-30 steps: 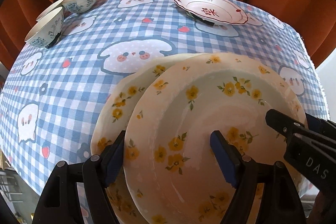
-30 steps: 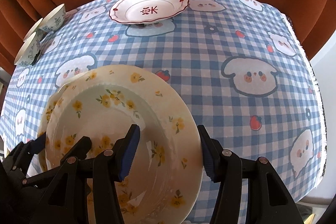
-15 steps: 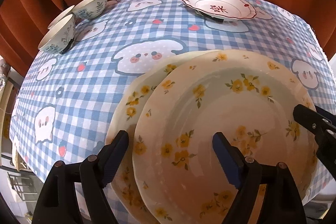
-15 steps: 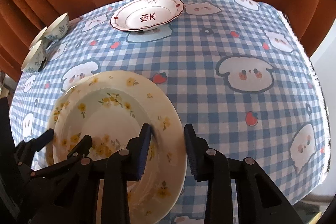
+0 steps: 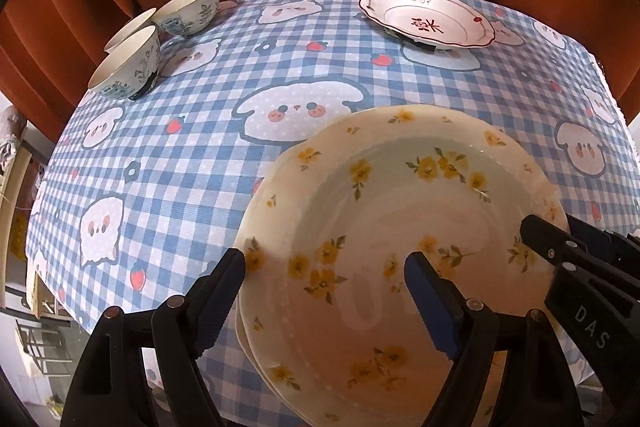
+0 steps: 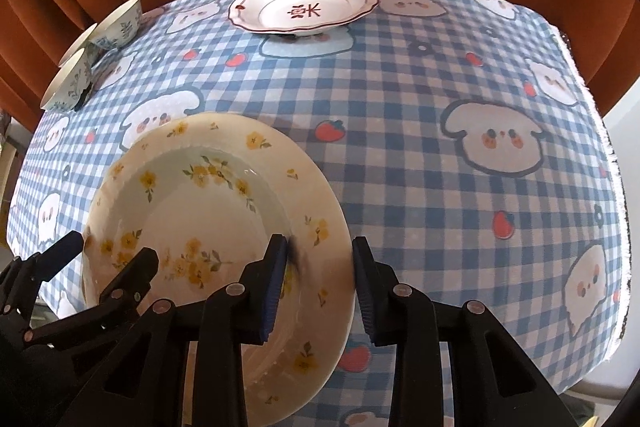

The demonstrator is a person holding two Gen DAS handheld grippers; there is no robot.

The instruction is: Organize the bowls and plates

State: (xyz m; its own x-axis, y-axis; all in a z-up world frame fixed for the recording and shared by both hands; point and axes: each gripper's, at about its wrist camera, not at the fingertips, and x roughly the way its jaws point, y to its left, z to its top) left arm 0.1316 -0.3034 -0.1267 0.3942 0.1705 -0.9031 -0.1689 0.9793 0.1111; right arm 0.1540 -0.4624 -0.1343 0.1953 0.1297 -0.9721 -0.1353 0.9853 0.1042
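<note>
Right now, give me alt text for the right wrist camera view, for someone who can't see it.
The right gripper straddles the near rim of a cream plate with yellow flowers on a blue checked tablecloth, the left gripper at the plate's other side. Farther back sit a red-trimmed white plate and patterned bowls.

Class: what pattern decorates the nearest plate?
Yellow flowers on cream plate; clearest in the left wrist view.

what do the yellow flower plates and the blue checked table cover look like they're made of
Cream plates with yellow flowers: they look like glazed ceramic or porcelain; the glossy surface shows bright highlights, and the rim is thin and scalloped. Melamine cannot be ruled out.

Blue and white checked table cover: apparently woven fabric with a matt finish; a fine weave texture shows, and the right edge looks frayed.
</note>
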